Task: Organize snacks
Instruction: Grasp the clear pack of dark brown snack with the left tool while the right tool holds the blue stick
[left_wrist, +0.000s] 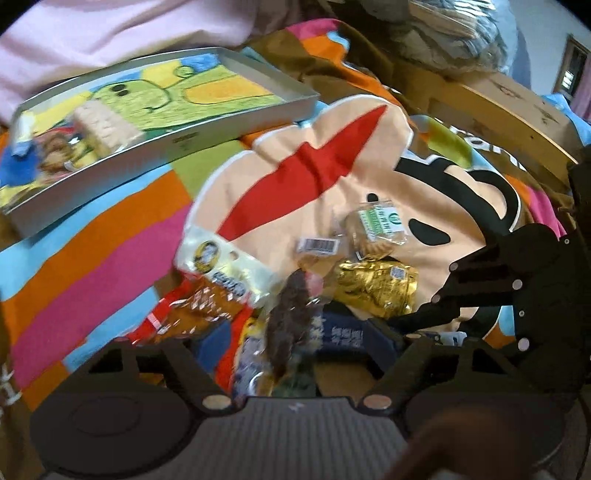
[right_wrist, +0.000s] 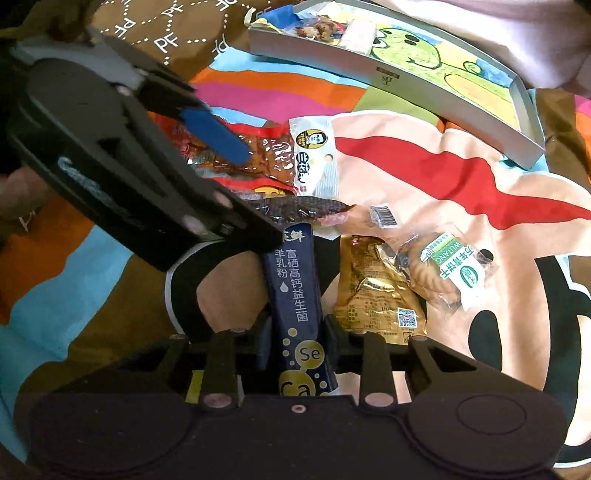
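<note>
My right gripper (right_wrist: 295, 326) is shut on a long navy stick packet (right_wrist: 293, 295) that points away along its fingers. In the left wrist view the right gripper (left_wrist: 410, 321) reaches in from the right. My left gripper (left_wrist: 291, 347) is open, and a dark brown snack packet (left_wrist: 290, 317) lies between its spread fingers. From the right wrist view the left gripper (right_wrist: 258, 195) comes in from the upper left, its blue-padded finger (right_wrist: 214, 136) above that dark packet (right_wrist: 299, 208). A shallow silver box (left_wrist: 236, 122) with a green cartoon drawing inside holds a few snacks at one end.
Loose on the colourful blanket lie a gold packet (right_wrist: 373, 295), a green-labelled biscuit (right_wrist: 443, 273), a white packet (right_wrist: 316, 155), a red-brown packet (right_wrist: 258, 155) and a small barcoded piece (right_wrist: 384, 216). The box (right_wrist: 406, 85) sits beyond them. A wooden bed frame (left_wrist: 498, 110) runs behind.
</note>
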